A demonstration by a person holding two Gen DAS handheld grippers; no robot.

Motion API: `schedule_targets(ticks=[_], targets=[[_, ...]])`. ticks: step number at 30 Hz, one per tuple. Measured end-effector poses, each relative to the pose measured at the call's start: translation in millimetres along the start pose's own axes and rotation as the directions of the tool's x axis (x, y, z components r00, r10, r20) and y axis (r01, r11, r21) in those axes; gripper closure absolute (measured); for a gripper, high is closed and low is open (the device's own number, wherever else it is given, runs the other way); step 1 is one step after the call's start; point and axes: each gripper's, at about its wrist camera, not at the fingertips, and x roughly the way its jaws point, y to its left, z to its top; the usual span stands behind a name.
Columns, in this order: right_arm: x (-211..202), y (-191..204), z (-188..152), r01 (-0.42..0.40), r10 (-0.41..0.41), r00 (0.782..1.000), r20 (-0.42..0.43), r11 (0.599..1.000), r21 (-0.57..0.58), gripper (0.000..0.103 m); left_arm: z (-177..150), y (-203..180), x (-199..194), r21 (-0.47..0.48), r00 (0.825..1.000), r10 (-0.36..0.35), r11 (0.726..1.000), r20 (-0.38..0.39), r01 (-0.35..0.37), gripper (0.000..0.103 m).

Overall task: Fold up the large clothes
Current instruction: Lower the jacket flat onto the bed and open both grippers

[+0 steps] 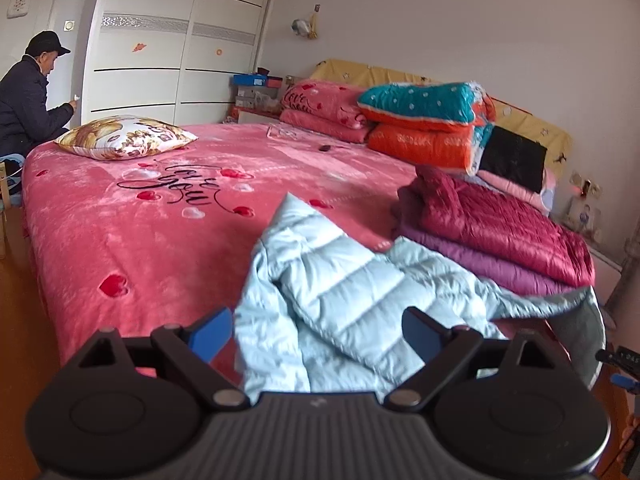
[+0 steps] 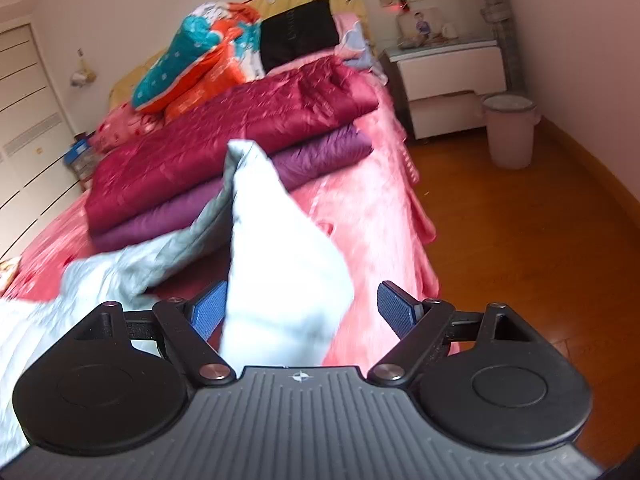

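A pale blue quilted jacket with a grey lining lies crumpled on the near part of the pink bed. My left gripper is open, its blue pads wide apart with jacket fabric lying between them. My right gripper is also open, and a fold of the same jacket rises between its pads and touches the left pad; the view is blurred. Folded dark red and purple jackets are stacked on the bed beyond.
A patterned pillow and folded quilts lie further up the bed. A person in dark clothes sits at the bed's far left. A nightstand and a pink bin stand on the wooden floor to the right.
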Motion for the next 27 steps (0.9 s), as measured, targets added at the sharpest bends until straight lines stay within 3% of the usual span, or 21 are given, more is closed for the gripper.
schedule_targets(ticks=[9, 14, 20, 23, 27], targets=[[-29.3, 13.0, -32.8, -0.132, 0.121, 0.985, -0.119, 0.987, -0.091, 0.001, -45.4, -16.9, -40.6, 0.039, 0.993, -0.002, 0.999, -0.115, 0.007, 0.008], [-38.4, 19.0, -48.8, -0.173, 0.142, 0.967, -0.210, 0.975, -0.136, 0.001, -68.2, -9.8, -39.6, 0.021, 0.979, 0.056, 0.998, -0.195, -0.053, 0.008], [-50.0, 16.0, -60.8, -0.135, 0.070, 0.964, -0.256, 0.960, -0.245, 0.000, -80.5, -13.1, -61.8, -0.001, 0.974, 0.028, 1.000, -0.226, -0.029, 0.008], [-52.2, 14.5, -67.2, -0.073, -0.020, 0.964, -0.264, 0.939, -0.336, 0.000, -87.8, -20.5, -71.3, 0.011, 0.970, 0.025, 1.000, -0.243, -0.023, 0.008], [-55.0, 16.3, -79.4, -0.051, -0.082, 0.957, -0.279, 0.898, -0.438, 0.000, -95.6, -31.1, -81.0, 0.042, 0.966, 0.023, 0.999, -0.257, -0.013, 0.008]])
